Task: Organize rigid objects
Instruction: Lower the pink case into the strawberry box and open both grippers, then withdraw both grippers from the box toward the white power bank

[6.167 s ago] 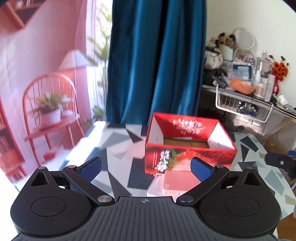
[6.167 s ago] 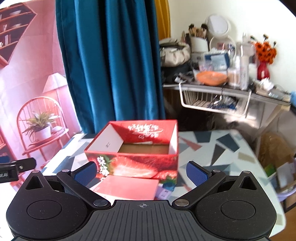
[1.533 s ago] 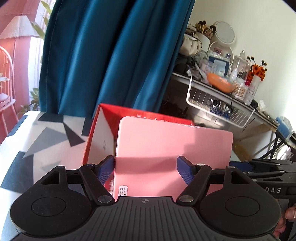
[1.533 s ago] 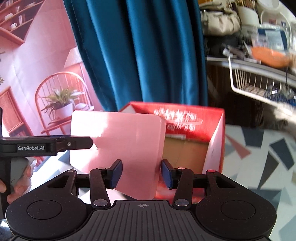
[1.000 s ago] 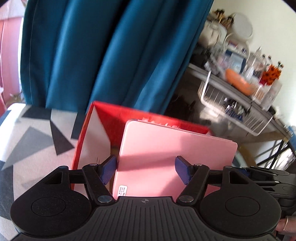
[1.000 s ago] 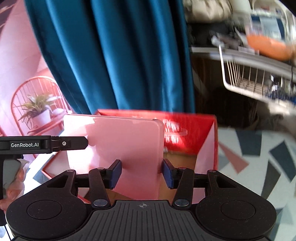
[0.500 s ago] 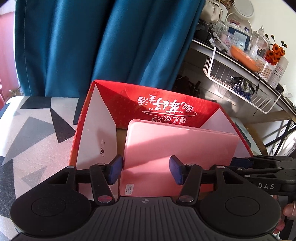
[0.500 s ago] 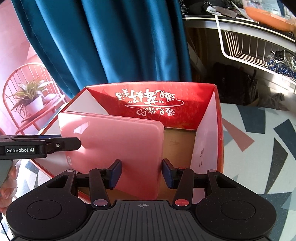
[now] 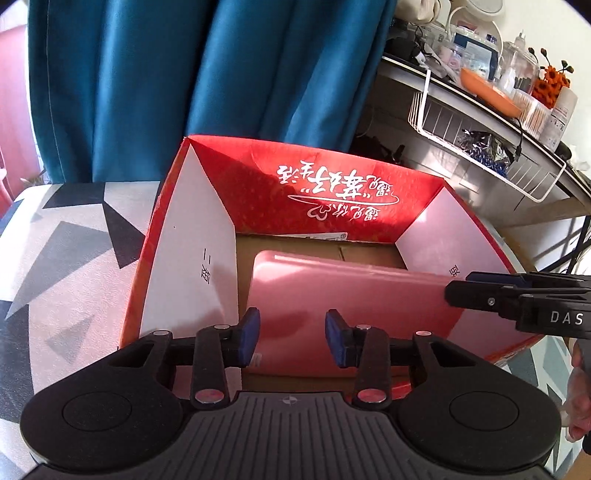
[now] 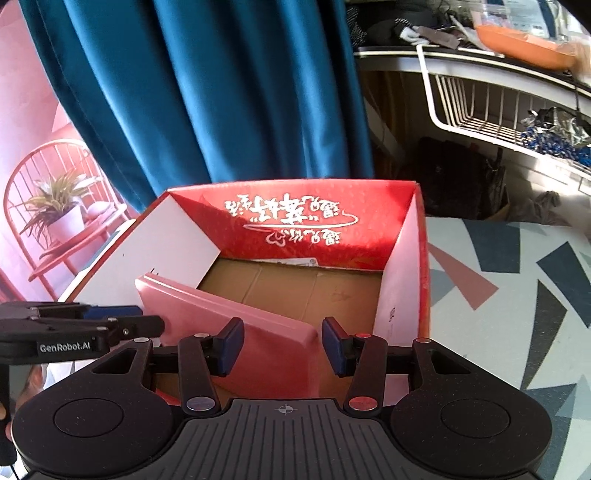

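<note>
— Change since half a second before?
— One pink case (image 9: 332,291), then upright above the red box (image 9: 328,192), had sunk inside, tilted.
— Tongs?
— Two. Left tongs (image 9: 291,338) and right tongs (image 10: 279,345) each stood narrowly parted, case edge between them; grip uncertain.
— Views?
— Only the right showed the cardboard floor; worktop (image 10: 517,280) in both.

Black claws (image 9: 291,338) (image 10: 282,345), blue pads, silver screws, white "GenRobot.AI" and "DAS" lettering.

Pink case's (image 9: 332,291) near edge hidden behind fingers (image 9: 246,336); shelf clutter (image 10: 517,22) blurred
</note>
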Demonstrator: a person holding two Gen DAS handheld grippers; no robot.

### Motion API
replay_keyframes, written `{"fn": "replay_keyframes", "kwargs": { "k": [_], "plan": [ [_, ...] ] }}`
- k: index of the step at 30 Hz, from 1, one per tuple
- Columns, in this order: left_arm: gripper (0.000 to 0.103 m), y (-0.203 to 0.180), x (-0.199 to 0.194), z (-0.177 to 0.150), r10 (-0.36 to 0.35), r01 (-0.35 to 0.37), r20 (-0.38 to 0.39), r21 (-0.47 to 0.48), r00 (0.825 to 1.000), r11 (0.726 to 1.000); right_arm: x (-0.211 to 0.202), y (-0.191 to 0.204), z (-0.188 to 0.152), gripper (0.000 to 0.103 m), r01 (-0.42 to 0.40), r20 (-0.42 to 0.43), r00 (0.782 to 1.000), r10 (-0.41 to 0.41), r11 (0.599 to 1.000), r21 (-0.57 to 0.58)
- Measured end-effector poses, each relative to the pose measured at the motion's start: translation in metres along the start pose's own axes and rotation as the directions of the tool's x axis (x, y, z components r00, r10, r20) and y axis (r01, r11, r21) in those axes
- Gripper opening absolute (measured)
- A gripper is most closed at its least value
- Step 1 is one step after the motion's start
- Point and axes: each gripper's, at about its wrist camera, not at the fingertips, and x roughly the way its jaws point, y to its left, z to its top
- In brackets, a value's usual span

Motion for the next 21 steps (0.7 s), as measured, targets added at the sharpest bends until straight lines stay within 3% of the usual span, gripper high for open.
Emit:
{"fn": "replay_keyframes", "kwargs": {
  "k": [8,12,16,17,18,21],
  "plan": [
    [0.044,-0.005,-0.025,0.0,0.001,-0.002,0.067,0.015,0.998,1.0,-0.018,-0.001,-0.002,0.045,0.028,0.062,0.998,-0.029,0.999,0.02],
    [0.058,-0.005,-0.045,-0.005,-0.011,0.007,0.103,0.041,0.995,0.999,-0.036,0.011,-0.011,0.068,0.037,0.111,0.993,-0.034,0.999,-0.025],
    [0.082,-0.002,-0.067,-0.014,-0.037,0.029,0.138,0.057,0.99,0.998,-0.053,0.021,-0.025,0.094,0.043,0.161,0.986,-0.037,0.999,-0.033],
    [0.09,0.0,-0.072,-0.017,-0.041,0.033,0.145,0.054,0.989,0.998,-0.057,0.023,-0.03,0.097,0.04,0.168,0.985,-0.035,0.999,-0.03],
    [0.092,0.002,-0.078,-0.02,-0.046,0.039,0.154,0.047,0.987,0.998,-0.061,0.025,-0.034,0.101,0.032,0.175,0.984,-0.028,0.999,-0.025],
    [0.096,0.007,-0.09,-0.031,-0.065,0.061,0.166,0.031,0.984,0.998,-0.069,0.033,-0.049,0.103,0.021,0.182,0.983,-0.018,1.0,-0.016]
  ]
}}
